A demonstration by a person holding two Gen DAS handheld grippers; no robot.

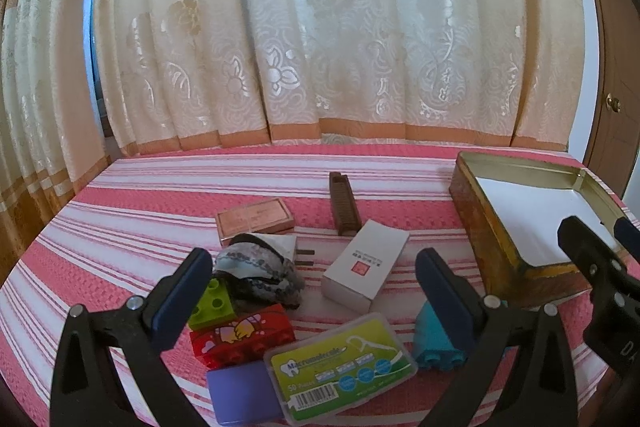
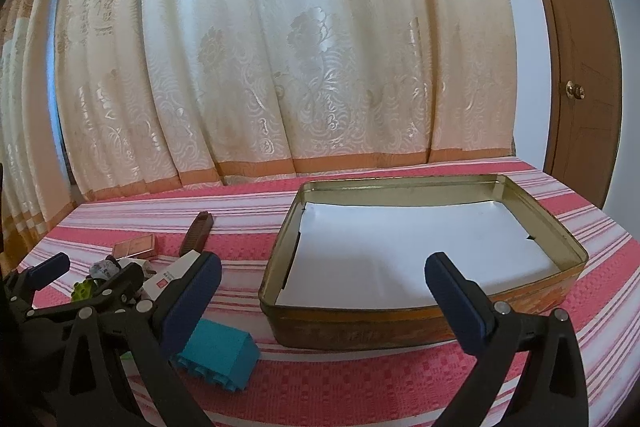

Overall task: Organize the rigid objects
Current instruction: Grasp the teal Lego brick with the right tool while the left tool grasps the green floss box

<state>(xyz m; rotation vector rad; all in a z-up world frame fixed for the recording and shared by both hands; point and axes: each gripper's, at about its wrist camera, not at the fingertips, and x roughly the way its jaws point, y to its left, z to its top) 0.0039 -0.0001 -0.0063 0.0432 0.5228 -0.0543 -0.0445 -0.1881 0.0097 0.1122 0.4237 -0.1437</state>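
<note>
In the left wrist view my left gripper (image 1: 316, 291) is open and empty above a pile: green brick (image 1: 212, 303), red brick (image 1: 244, 341), purple block (image 1: 244, 395), floss pick case (image 1: 340, 359), white box (image 1: 366, 265), teal brick (image 1: 434, 343), copper box (image 1: 254, 219), brown comb (image 1: 344, 203), crumpled cloth (image 1: 260, 273). An open tin (image 1: 476, 227) lined with white paper sits at right. In the right wrist view my right gripper (image 2: 324, 291) is open and empty, in front of the tin (image 2: 360, 331). The teal brick (image 2: 220, 351) lies by its left finger.
The bed has a pink striped cover (image 1: 140, 195). A cream curtain (image 1: 320, 27) hangs behind it. A wooden door (image 2: 580, 67) stands at the right. The left gripper shows at the left of the right wrist view (image 2: 92, 283), and the right gripper at the right of the left wrist view (image 1: 600, 247).
</note>
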